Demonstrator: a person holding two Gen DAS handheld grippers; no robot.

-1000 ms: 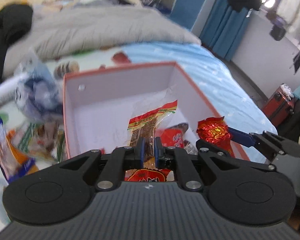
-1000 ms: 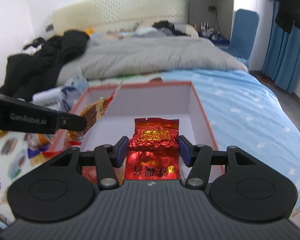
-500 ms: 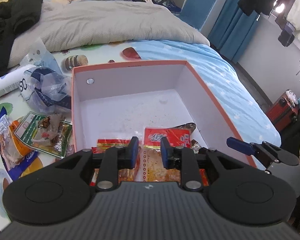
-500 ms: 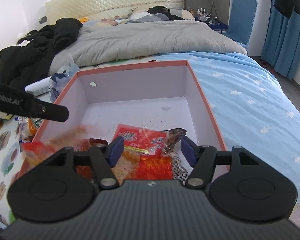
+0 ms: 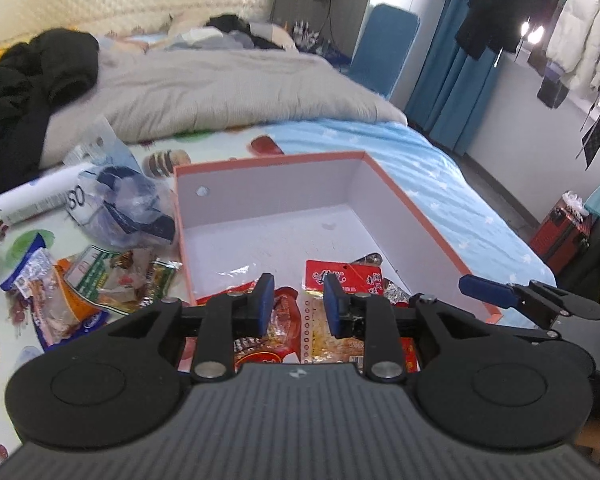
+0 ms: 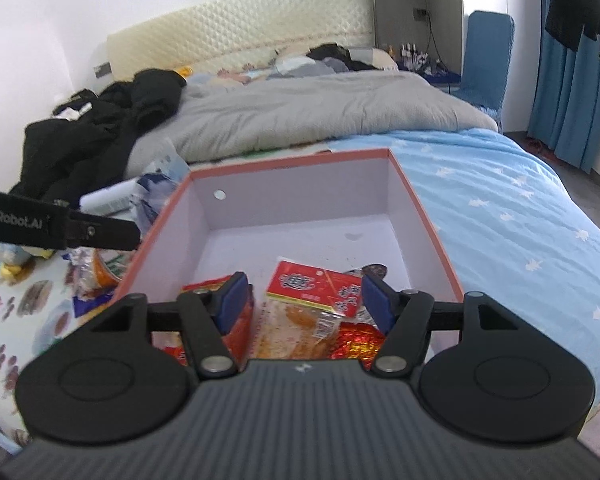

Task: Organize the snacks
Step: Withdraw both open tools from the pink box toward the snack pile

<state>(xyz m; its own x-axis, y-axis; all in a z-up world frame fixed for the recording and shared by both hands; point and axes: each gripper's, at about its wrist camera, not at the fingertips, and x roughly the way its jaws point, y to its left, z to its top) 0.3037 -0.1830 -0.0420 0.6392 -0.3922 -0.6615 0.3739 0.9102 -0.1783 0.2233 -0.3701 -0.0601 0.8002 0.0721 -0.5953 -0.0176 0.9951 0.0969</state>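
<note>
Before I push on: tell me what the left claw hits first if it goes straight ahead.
Probably the snack packets piled at the near end of the box; the left claw is open, empty, and aimed down at them. Depth is uncertain.

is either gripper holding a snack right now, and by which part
No, nothing is held. The left gripper and the right gripper are both open and bare above the snack packets lying in the box.

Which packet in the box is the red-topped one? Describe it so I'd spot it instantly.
Find the orange-rimmed box on the bed. At its near end lie several snacks; the packet on top has a flat red label with white lettering, unlike the crinkled red foil beside it.
</note>
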